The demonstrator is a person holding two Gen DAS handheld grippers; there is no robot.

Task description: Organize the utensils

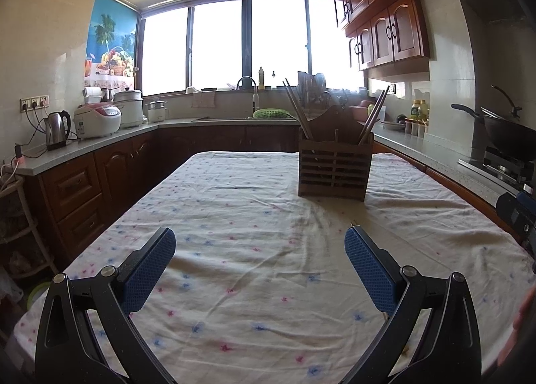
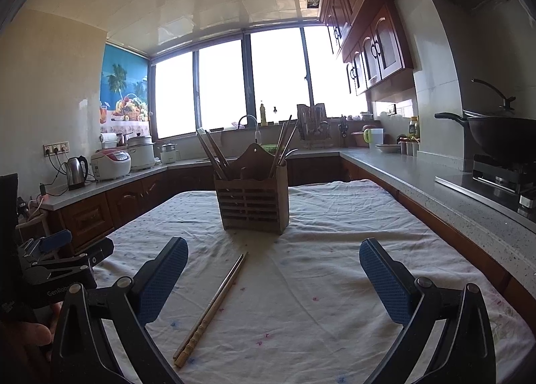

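A: Left gripper point(image 1: 260, 250), lower frame: pads spread wide, nothing gripped, tablecloth point(image 1: 234, 203) seen beneath.

B: Right gripper point(image 2: 273, 263): likewise spread wide, nothing clamped. Chopstick pair point(image 2: 214, 303) is seen lying on cloth, lower centre, between the fingers, untouched.

A: Wooden utensil holder point(image 2: 253, 203) noted mid-frame, chopsticks standing inside.

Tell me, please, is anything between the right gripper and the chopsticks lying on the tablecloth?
Nothing visible. The chopsticks lie on bare tablecloth just ahead of the open right gripper, toward its left side. The wooden holder stands farther back.
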